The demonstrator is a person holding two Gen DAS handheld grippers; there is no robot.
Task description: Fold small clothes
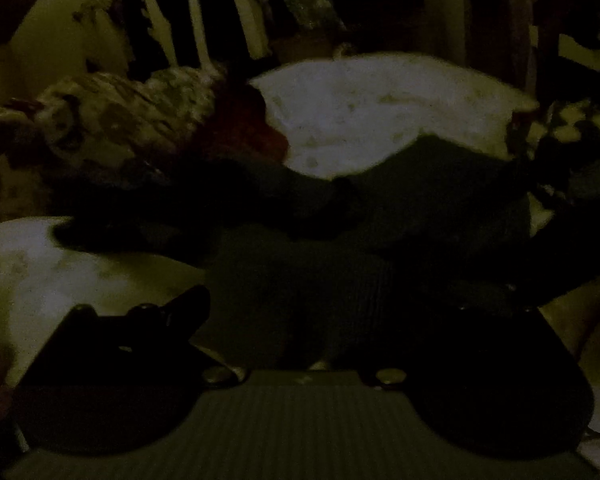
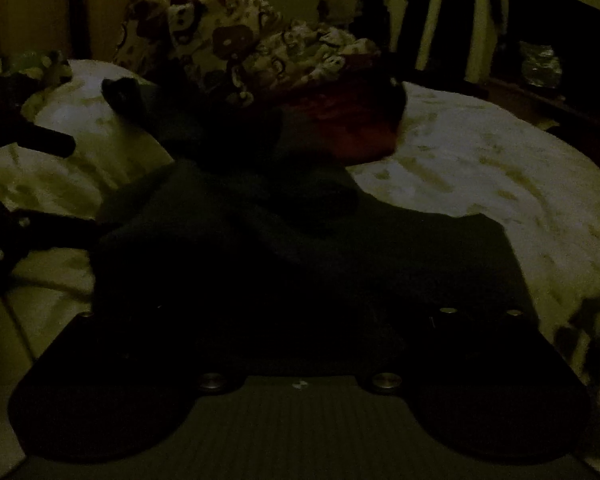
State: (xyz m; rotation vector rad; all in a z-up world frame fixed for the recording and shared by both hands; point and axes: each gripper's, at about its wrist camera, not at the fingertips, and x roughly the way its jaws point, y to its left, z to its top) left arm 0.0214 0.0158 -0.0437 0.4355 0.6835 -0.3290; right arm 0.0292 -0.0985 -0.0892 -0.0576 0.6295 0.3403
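Note:
The scene is very dark. A dark ribbed garment (image 1: pixel 320 280) lies on a pale bedspread (image 1: pixel 380 108) and fills the middle of the left wrist view. It also shows in the right wrist view (image 2: pixel 300 248), spread on the bedspread (image 2: pixel 500 184). My left gripper (image 1: pixel 300 308) sits low against the garment; one finger (image 1: pixel 180 312) shows at the left, the other is lost in the dark cloth. My right gripper (image 2: pixel 300 320) is over the garment's near edge; its fingers blend into the cloth. The left gripper's fingers (image 2: pixel 40 144) show at the left edge of the right wrist view.
A heap of floral patterned clothes (image 2: pixel 236 48) and a red garment (image 2: pixel 340 120) lie at the back of the bed. The heap also shows in the left wrist view (image 1: pixel 120 120). Pale hanging strips (image 1: pixel 196 12) and dark furniture stand behind the bed.

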